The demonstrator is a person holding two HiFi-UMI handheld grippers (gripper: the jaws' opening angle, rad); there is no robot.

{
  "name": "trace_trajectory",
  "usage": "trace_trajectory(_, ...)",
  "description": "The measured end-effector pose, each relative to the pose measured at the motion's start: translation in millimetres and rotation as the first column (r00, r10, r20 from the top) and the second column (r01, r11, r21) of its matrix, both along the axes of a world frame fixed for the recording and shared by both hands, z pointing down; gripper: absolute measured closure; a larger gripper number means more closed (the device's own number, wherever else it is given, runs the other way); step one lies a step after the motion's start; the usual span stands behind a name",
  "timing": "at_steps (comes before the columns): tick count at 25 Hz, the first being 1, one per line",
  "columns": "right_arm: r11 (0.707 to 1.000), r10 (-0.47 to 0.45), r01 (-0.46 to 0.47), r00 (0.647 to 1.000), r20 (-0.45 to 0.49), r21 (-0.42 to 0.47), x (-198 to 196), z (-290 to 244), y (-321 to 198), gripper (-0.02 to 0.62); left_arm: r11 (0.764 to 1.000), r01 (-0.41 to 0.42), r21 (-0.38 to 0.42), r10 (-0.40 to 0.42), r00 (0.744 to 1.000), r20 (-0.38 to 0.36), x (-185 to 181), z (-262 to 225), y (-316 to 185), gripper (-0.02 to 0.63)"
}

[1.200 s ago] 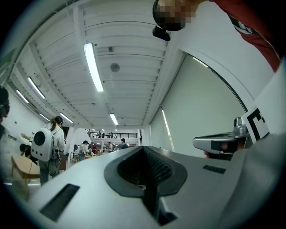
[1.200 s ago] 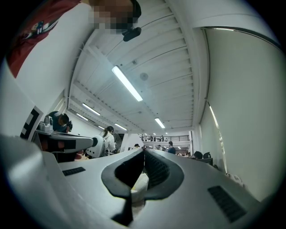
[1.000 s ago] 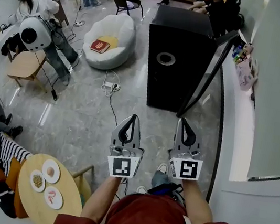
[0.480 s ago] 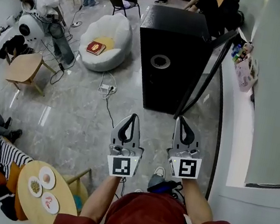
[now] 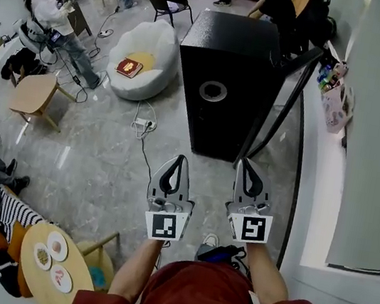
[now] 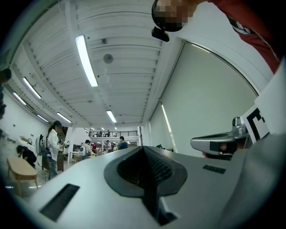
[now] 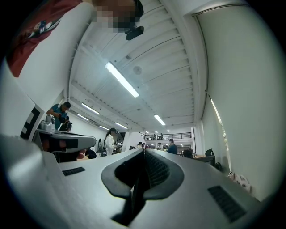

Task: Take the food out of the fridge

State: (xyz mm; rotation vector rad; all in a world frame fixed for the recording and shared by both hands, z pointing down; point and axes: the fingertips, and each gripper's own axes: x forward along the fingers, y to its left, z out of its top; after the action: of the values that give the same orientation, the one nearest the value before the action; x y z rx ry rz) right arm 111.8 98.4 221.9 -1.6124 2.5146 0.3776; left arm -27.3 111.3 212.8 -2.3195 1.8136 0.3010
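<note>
Straight ahead of the person, on the grey stone floor, stands the black fridge (image 5: 230, 61), seen from above so that only its top, with a round ring (image 5: 213, 91) set in it, and its dark front face show. Its door (image 5: 279, 101) is swung open on the right side and appears edge-on as a thin black panel slanting toward the right gripper. The inside is hidden from this angle, so no food can be made out in it. Both tools are held side by side in front of a red shirt, tips pointing at the fridge but well short of it. The left gripper (image 5: 179, 159) is clenched, its jaws pressed together with nothing between them, and the right gripper (image 5: 244, 162) is the same: jaws together and empty (each gripper view shows only the ceiling lights and distant people beyond the meeting pads). A white ledge (image 5: 320, 169) runs along the right wall, with a few small bottles and a pale bag (image 5: 337, 100) near its far end. Left of the fridge sits a white beanbag (image 5: 150, 44) with a red book (image 5: 129, 67) lying on it, and a power strip (image 5: 144, 126) with its cable lies on the floor between them. At the lower left a round wooden table (image 5: 76, 291) carries three small plates (image 5: 57, 246) of food, too small to identify.
</note>
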Motion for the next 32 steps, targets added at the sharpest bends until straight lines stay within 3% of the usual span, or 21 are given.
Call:
trace_trajectory(11,1.000,0.001,-0.002,0.996,0.084,0.021,41,-7,-44,0.572,1.000,-0.005,0.005,0.005,1.000,-0.003,42,3,-45,0.594)
trace_trajectory(15,1.000,0.009,-0.009,0.999,0.037,-0.002,49,6,-55,0.572,1.000,-0.023,0.013,0.022,0.998,0.064,50,9,-55,0.594)
trace_trajectory(19,1.000,0.014,-0.014,1.000,-0.004,-0.017,47,15,-66,0.572,1.000,-0.021,-0.002,0.021,1.000,-0.007,48,9,-69,0.594)
trace_trajectory(23,1.000,0.031,-0.031,0.998,0.062,0.001,38,9,-83,0.572,0.999,-0.039,-0.006,0.039,0.999,-0.006,42,17,-89,0.594)
trace_trajectory(27,0.999,0.042,-0.042,0.999,-0.020,-0.020,25,20,-102,0.572,0.998,-0.057,-0.008,0.057,0.998,-0.005,29,18,-109,0.594)
trace_trajectory(32,0.999,0.039,-0.039,0.999,-0.012,-0.020,5,18,-130,0.572,0.998,-0.054,-0.019,0.054,0.999,-0.001,9,20,-136,0.594)
